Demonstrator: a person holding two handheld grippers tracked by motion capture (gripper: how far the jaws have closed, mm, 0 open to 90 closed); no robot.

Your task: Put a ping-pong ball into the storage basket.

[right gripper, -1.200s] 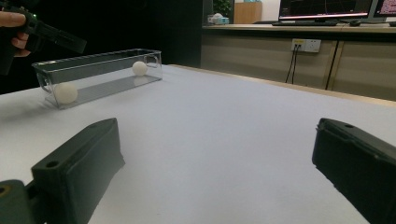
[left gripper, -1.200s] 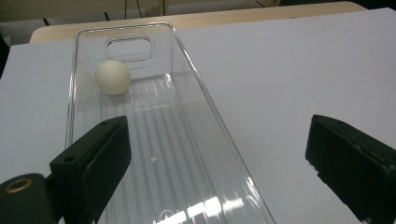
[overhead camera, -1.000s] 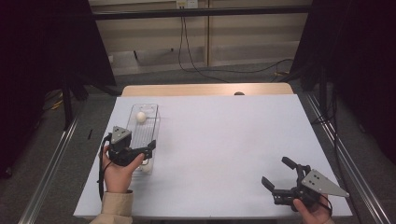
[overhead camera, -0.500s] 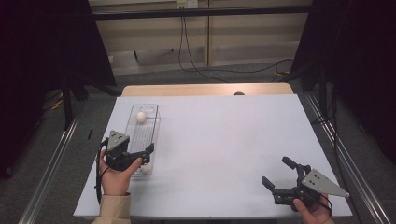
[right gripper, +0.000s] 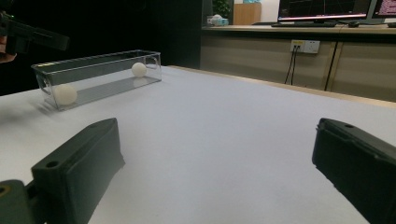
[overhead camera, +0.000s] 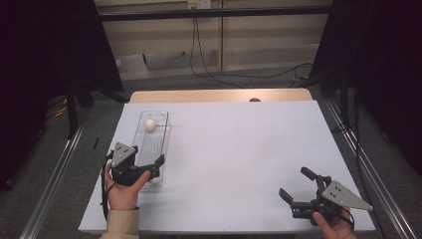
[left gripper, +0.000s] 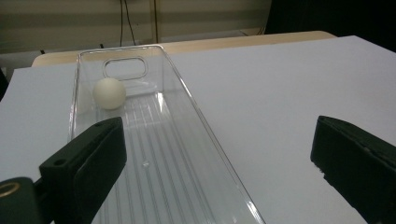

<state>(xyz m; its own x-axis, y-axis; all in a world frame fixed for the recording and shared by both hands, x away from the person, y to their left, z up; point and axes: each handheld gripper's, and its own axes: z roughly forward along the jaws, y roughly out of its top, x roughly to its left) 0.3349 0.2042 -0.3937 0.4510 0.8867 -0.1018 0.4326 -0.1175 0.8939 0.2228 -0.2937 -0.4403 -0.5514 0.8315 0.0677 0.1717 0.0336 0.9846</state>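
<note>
**Left claw hangs open over the near end of the clear tray**

A long clear plastic tray [overhead camera: 152,144] lies on the white table [overhead camera: 239,149], towards its left side, running away from the person. One white ball [overhead camera: 150,124] sits near the tray's far end, close to the oval handle cut-out; in the left gripper view this ball [left gripper: 109,93] rests against the left wall on the ribbed floor. A second white ball [right gripper: 65,94] lies at the tray's near end, seen through the clear wall in the right gripper view.

The left claw [overhead camera: 149,168] is held above the near end of the tray, its jaws spread wide and holding nothing. In its own view, one jaw stands over the tray's left wall and the other out over bare table to the right of the tray.

The right claw [overhead camera: 297,186] is near the table's front right corner, well apart from the tray. Its jaws are also wide open and empty, pointing across the table towards the tray [right gripper: 98,77].
</note>
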